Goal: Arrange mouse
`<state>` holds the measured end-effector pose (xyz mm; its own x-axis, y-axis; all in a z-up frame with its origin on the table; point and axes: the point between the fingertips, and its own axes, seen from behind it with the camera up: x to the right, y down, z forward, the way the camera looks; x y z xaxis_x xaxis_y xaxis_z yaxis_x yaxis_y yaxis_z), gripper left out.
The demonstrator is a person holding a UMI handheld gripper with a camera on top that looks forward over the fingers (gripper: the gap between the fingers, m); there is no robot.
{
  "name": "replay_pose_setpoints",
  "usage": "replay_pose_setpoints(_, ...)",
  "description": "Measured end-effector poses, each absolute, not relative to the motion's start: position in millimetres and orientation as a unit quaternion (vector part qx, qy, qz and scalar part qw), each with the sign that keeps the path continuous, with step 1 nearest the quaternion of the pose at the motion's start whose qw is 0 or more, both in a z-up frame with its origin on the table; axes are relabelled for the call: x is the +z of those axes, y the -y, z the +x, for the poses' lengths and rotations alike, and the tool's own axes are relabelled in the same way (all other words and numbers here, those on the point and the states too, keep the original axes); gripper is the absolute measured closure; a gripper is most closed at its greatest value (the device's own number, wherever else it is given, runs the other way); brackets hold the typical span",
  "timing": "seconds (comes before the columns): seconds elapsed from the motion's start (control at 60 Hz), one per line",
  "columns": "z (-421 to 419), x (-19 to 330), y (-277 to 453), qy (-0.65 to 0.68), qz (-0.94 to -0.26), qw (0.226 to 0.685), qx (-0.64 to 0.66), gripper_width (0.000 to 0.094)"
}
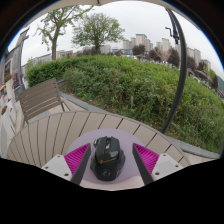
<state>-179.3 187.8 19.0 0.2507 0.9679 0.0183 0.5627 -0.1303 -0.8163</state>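
A black mouse (108, 157) is seen at the bottom centre of the frame, between the jaws of the gripper (108, 163), on a pale mat (110, 180) over the slatted desk (70, 135). Whether it is clenched cannot be told. Placement appears in hand; careful alignment is needed next.

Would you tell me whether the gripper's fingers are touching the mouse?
Cannot tell: in the gripper view the mouse sits between the fingers, but neither contact nor gap shows plainly.

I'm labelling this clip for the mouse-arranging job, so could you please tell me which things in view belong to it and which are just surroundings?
Part of the job:
- black mouse, standing between the fingers
- hand-held gripper, open around it
- pale round surface under the mouse

Just surroundings:
- wooden slatted bench
- second bench
- green hedge
- trees
- buildings
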Motion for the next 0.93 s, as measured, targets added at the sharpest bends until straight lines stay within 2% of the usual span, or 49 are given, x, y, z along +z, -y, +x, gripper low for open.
replay_pose_setpoints(0.133, -133.6, 84.4, -174.8, 0.555, -0.693, 0.369, 0.275, 0.0086)
replay_pose_setpoints(0.283, -35.2, 153.1, -149.2, 0.575, -0.702, 0.331, 0.26, 0.0087)
replay_pose_setpoints(0.5, 96.0, 221.5, -121.5, 0.581, -0.707, 0.314, 0.252, 0.0081)
replay_pose_setpoints(0.7, 153.1, 259.4, -99.0, 0.585, -0.688, 0.337, 0.267, 0.0085)
replay_pose_setpoints(0.933, 175.4, 263.3, -88.1, 0.571, -0.697, 0.333, 0.278, 0.0087)
